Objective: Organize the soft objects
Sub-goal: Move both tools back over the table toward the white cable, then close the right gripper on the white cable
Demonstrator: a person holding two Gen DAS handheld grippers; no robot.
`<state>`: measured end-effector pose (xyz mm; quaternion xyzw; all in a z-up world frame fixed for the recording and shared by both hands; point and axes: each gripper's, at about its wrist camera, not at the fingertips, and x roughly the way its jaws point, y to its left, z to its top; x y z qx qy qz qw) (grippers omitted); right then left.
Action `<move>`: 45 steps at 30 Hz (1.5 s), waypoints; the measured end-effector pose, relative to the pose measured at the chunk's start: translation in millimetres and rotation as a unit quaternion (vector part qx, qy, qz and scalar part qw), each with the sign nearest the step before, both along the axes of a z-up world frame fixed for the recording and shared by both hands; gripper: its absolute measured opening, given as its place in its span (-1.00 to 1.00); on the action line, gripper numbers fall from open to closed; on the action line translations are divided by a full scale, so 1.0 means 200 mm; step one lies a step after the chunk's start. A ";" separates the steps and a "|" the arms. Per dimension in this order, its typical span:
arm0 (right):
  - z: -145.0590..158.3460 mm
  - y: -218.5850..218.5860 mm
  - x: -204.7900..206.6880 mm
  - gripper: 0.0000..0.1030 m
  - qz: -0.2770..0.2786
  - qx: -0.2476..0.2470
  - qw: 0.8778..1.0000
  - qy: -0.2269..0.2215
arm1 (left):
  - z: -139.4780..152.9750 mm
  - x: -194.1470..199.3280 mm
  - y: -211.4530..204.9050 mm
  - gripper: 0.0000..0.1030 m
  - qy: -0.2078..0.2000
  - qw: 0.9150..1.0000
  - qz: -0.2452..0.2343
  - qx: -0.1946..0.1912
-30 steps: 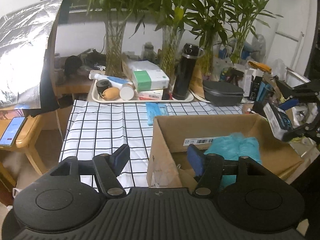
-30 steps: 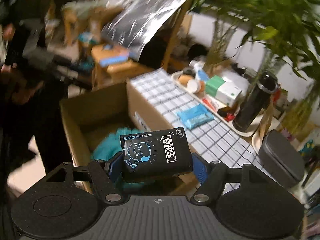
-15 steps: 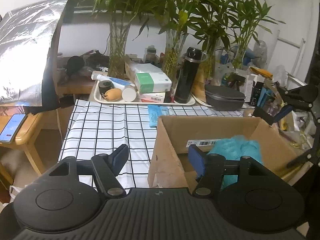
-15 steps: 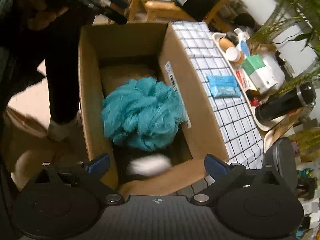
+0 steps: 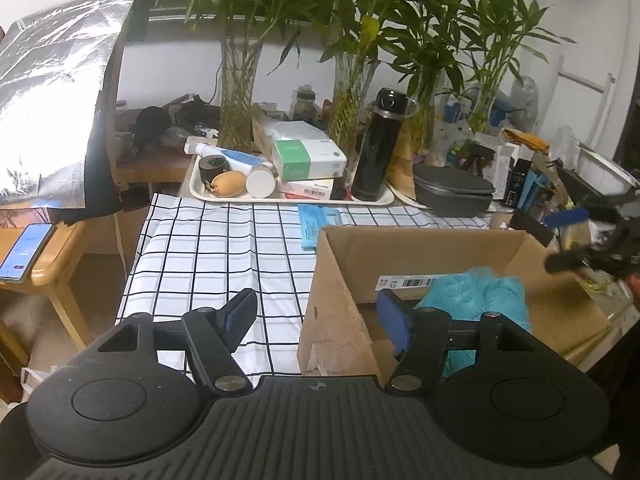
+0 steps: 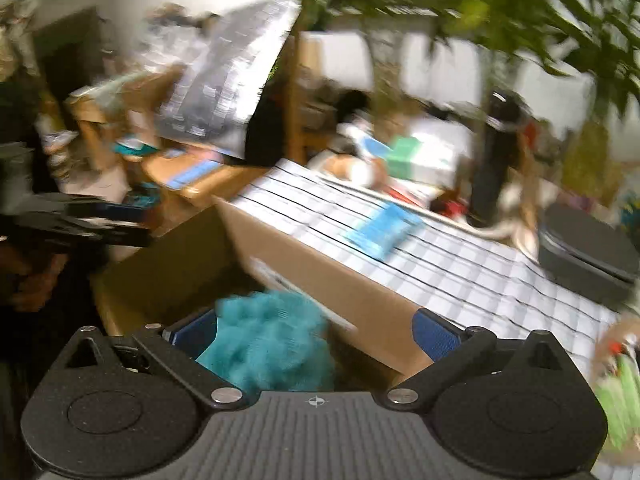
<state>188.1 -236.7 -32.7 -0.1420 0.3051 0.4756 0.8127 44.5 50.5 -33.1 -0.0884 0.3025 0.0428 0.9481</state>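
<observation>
While the left wrist view is sharp, the right wrist view is smeared by motion; entries follow view by view.

Left wrist view
- Left gripper: jaws apart, nothing between the blue pads; it hangs over the near corner of the box.
- Cardboard box: open top, standing against the checked cloth, barcode label on its inner wall.
- Teal bath sponge: inside the box, partly hidden behind the right finger.
- Blue packet: flat on the cloth, just beyond the box's far corner.
- Tray: at the far edge of the cloth, holding a black flask, a green-and-white carton and small bottles.
- Phone: on a wooden side table at left.
- Right gripper: blurred at the right edge, over the box's far side.

Right wrist view
- Right gripper: jaws have just been opening, now spread wide and empty.
- Teal bath sponge: in the box, showing between the fingers, untouched.
- Cardboard box: below the gripper.
- Blue packet: on the cloth beyond the box.
</observation>
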 end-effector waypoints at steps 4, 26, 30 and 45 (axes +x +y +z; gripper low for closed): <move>0.01 0.00 0.01 1.00 -0.057 -0.021 0.996 -0.064 | 0.01 0.03 0.02 0.27 0.008 1.000 -0.001 -0.006; -0.06 -0.04 0.12 1.00 -0.131 -0.019 0.991 -0.033 | -0.07 0.67 0.17 0.27 0.047 0.999 -0.024 0.002; -0.06 -0.05 0.16 1.00 -0.146 -0.003 0.989 -0.017 | -0.15 0.69 0.21 0.27 0.065 0.997 -0.018 -0.026; -0.16 0.06 0.52 1.00 -0.172 0.003 0.985 0.029 | -0.19 0.71 0.33 0.27 0.097 0.991 -0.024 -0.091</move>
